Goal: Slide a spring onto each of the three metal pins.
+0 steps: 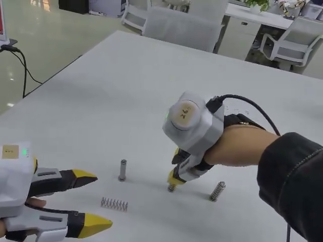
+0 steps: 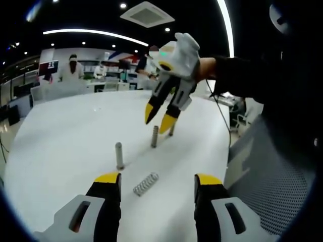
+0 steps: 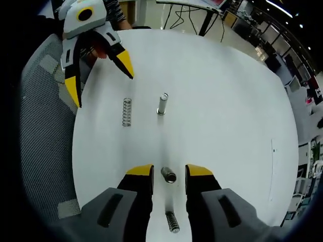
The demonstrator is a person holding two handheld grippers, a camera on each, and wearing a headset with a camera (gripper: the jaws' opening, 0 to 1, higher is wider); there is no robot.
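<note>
Through the head view, a broad white worktop (image 1: 151, 75) runs matt and plain toward a glossy pale floor (image 1: 60, 35) where a black cable (image 1: 20, 63) trails. White chairs (image 1: 295, 45) stand at desks past its far edge. A bare pin (image 1: 122, 170) stands upright on the worktop. Just nearer the person than that pin, a loose spring (image 1: 114, 203) lies on its side. To the right of the bare pin the right tongs (image 1: 174, 181) point down at a second pin (image 1: 171, 187). Farther right a tilted spring (image 1: 217, 191) stands; whether a pin is inside it I cannot tell. Left of the bare pin the left tongs (image 1: 103, 198) are spread wide, holding nothing.

In the left gripper view those jaws gape, with the loose spring between them, on the near side of the bare pin. Beyond the bare pin the right tongs' tips are apart, just above the second pin. Overhead are a ceiling vent (image 2: 147, 13) and curved light strips (image 2: 96, 33); people (image 2: 73, 65) stand far off.

In the right gripper view the jaws are narrowly parted on either side of the second pin, not visibly touching it. The loose spring lies just left of the bare pin, and farther left a grey mesh chair (image 3: 43, 131) sits at the worktop's edge.
</note>
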